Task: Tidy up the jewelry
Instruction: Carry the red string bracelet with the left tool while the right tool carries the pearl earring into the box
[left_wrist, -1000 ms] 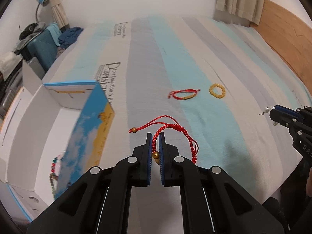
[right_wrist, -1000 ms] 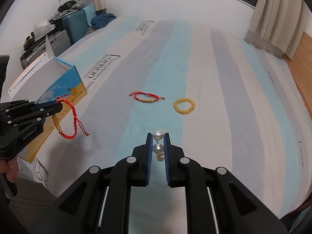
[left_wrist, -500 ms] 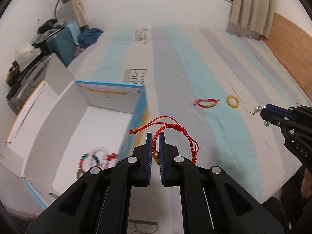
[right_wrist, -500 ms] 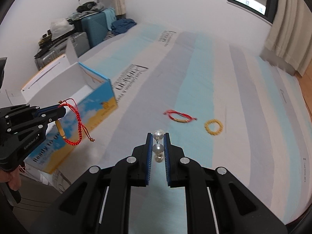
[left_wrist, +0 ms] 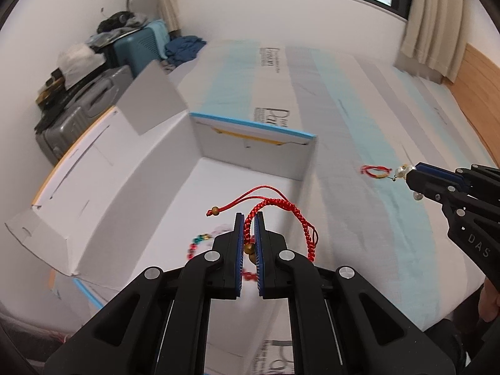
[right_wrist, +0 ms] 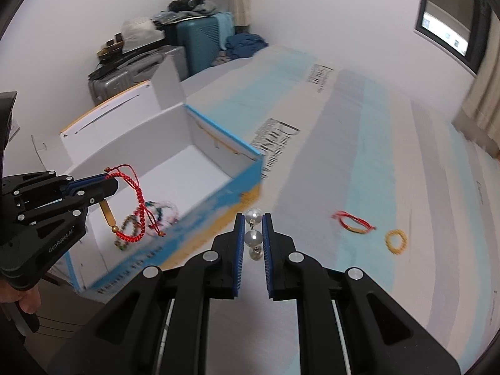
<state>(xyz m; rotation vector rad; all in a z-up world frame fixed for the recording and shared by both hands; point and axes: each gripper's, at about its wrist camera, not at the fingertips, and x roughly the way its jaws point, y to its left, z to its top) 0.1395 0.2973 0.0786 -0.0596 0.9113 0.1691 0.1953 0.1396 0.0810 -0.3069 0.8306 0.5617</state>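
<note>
My left gripper (left_wrist: 249, 218) is shut on a red braided bracelet (left_wrist: 281, 206) with a gold bead, held above the open white box (left_wrist: 243, 134); it also shows in the right wrist view (right_wrist: 107, 182) with the bracelet (right_wrist: 137, 206) dangling. My right gripper (right_wrist: 253, 218) is shut on a pearl earring (right_wrist: 253, 236), over the bed just right of the box; it shows in the left wrist view (left_wrist: 412, 172). Beaded bracelets (right_wrist: 153, 215) lie inside the box. A red cord bracelet (right_wrist: 353, 222) and a yellow bead bracelet (right_wrist: 396, 240) lie on the striped bed.
The box has a blue-edged wall (right_wrist: 225, 134) and raised flaps (left_wrist: 156, 97). Suitcases (right_wrist: 200, 43) and clothes are stacked in the far corner by the wall. A curtain (left_wrist: 428, 31) and wooden headboard (left_wrist: 481, 93) border the bed on the right.
Both grippers have moved left and up toward the box. The left gripper with the red bracelet now hangs over the box interior; the right one nears its side.
</note>
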